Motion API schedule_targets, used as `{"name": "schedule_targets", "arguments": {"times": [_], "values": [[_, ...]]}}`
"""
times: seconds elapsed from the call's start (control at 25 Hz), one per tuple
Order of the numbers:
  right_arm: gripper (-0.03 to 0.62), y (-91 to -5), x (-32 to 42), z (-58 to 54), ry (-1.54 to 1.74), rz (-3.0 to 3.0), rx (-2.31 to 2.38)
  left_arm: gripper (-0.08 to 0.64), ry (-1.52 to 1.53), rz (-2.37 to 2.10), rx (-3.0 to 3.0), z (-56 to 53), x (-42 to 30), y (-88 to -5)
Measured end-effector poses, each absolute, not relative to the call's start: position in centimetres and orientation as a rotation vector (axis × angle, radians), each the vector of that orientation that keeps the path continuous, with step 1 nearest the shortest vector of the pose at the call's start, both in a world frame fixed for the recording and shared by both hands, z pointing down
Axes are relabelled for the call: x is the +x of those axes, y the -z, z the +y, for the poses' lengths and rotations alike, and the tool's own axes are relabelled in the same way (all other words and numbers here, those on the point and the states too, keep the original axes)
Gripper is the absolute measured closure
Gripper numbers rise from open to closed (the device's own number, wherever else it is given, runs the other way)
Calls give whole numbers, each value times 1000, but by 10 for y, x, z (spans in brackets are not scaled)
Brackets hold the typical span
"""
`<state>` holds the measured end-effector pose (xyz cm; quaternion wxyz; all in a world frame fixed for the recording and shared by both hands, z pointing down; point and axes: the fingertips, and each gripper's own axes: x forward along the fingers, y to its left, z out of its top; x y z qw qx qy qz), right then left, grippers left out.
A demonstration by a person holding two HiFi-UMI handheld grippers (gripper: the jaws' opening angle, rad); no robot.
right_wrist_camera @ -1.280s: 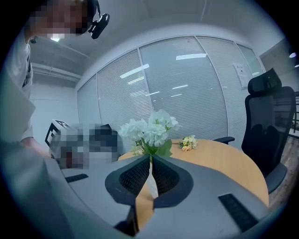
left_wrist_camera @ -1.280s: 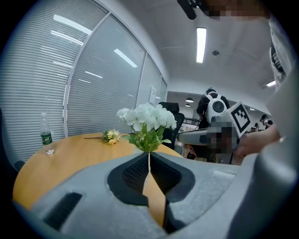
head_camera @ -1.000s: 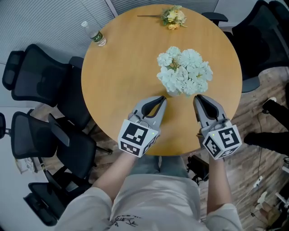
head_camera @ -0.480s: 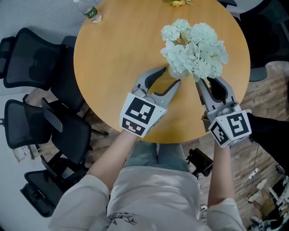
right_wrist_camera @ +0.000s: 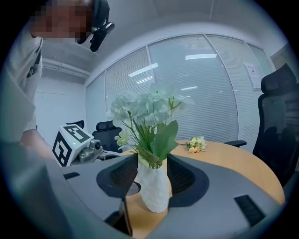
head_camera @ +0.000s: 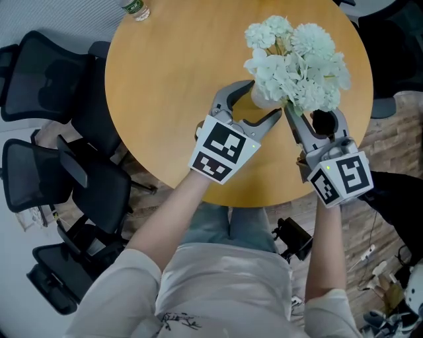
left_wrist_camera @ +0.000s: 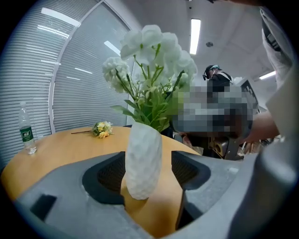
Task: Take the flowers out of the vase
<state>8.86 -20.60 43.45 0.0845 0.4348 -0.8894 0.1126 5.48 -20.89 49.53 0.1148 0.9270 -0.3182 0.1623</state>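
Note:
A white textured vase (head_camera: 260, 100) (left_wrist_camera: 142, 158) (right_wrist_camera: 154, 186) stands upright near the front of the round wooden table (head_camera: 172, 86). It holds a bunch of white flowers (head_camera: 296, 58) (left_wrist_camera: 149, 51) (right_wrist_camera: 145, 109) with green stems. My left gripper (head_camera: 264, 99) (left_wrist_camera: 147, 173) comes from the left, and the vase's lower body stands between its jaws. They are opening, with small gaps to the pads. My right gripper (head_camera: 310, 113) (right_wrist_camera: 153, 176) comes from the right under the blooms. Its jaws are opening too, on either side of the vase, not pressing on it.
A small yellow bouquet (left_wrist_camera: 102, 129) (right_wrist_camera: 196, 144) lies on the far side of the table. A water bottle (head_camera: 135, 8) (left_wrist_camera: 27, 135) stands at the far left edge. Black office chairs (head_camera: 46, 72) (head_camera: 66, 191) crowd the left side; another chair (right_wrist_camera: 280, 121) is on the right.
Both grippers went from shut to open. They moved forward from in front of the vase and now straddle it from the left and the right.

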Motion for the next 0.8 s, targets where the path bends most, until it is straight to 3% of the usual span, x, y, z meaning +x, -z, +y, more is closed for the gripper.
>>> {"name": "schedule_targets", "arguments": {"times": [0.8], "values": [[423, -441, 78, -225, -414, -2705, 1308, 259, -513, -895, 2765, -226, 70, -511]]}}
